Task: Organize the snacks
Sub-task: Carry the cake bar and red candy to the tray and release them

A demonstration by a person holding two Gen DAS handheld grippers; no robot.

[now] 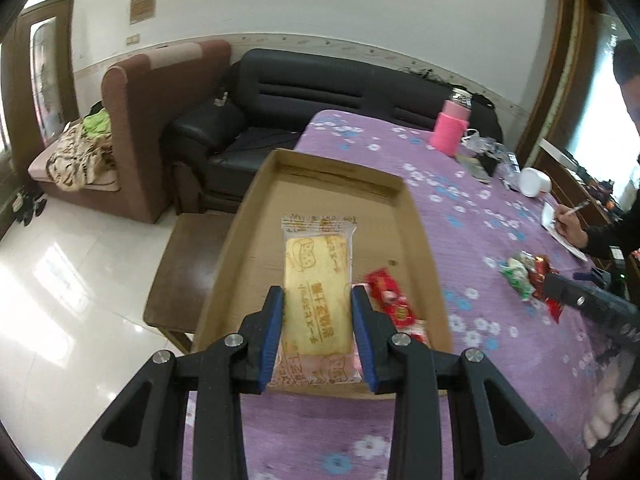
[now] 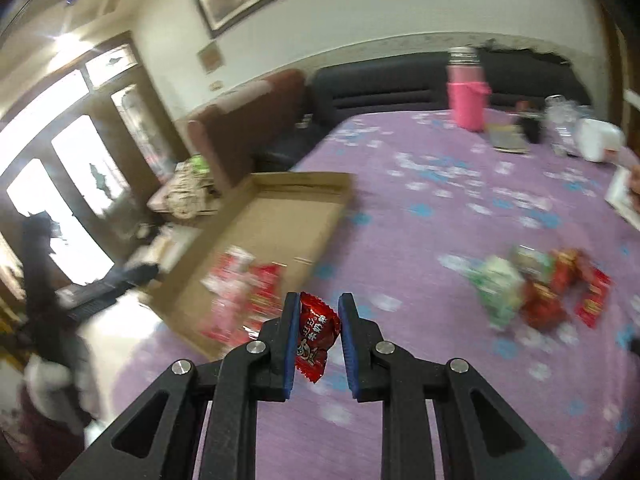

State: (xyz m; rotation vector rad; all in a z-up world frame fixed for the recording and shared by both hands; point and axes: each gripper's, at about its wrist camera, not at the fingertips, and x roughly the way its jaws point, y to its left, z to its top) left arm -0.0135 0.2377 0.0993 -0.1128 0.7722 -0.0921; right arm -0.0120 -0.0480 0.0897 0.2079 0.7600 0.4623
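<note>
My left gripper (image 1: 318,294) is shut on a yellow biscuit packet (image 1: 316,264), gripped by its long sides and held over the shallow cardboard tray (image 1: 320,168). A few red snack packets (image 1: 390,292) lie in the tray just right of it. In the right wrist view my right gripper (image 2: 320,298) is shut on a small red wrapped candy (image 2: 316,332), above the purple flowered tablecloth (image 2: 420,220). The tray (image 2: 304,184) lies to its left with blurred red packets (image 2: 248,296) inside. A pile of green and red snacks (image 2: 536,288) sits on the cloth to the right.
A pink bottle (image 1: 448,128), a white cup (image 1: 534,182) and small clutter stand at the table's far side. A person's hand (image 1: 576,224) writes on paper at the right edge. A wooden stool (image 1: 188,264), a black sofa (image 1: 304,96) and a brown armchair (image 1: 148,120) stand beyond the tray.
</note>
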